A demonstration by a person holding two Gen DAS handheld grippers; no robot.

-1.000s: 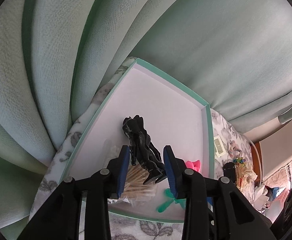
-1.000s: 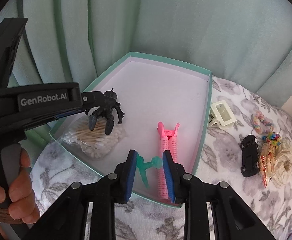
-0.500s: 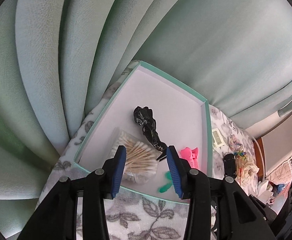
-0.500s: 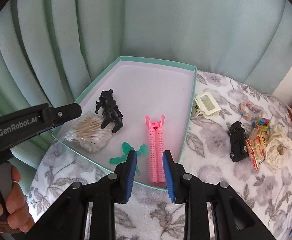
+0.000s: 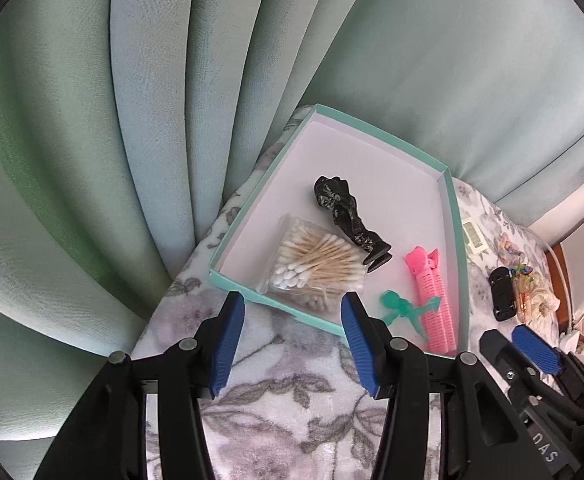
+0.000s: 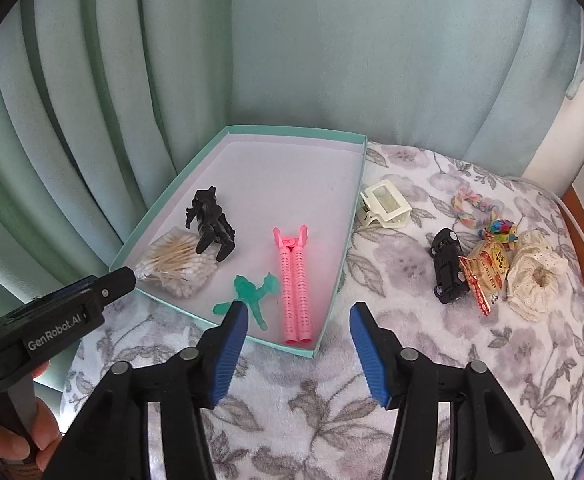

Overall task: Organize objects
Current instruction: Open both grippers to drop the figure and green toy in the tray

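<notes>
A: Figure now lies in the tray, leaning on the swabs. You've released it.
B: Both tools, left and right, gape wide and empty, pulled back. Car next, probably.

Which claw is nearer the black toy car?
Right. The right claw hangs open over the blanket by the tray's near corner, the black toy car off to its right. The left claw, also open, sits beyond the tray's cotton-swab end.

Teal-rimmed tray with white floor holds black figure, pink clip, green figure; grey-floral cloth beneath.
</notes>
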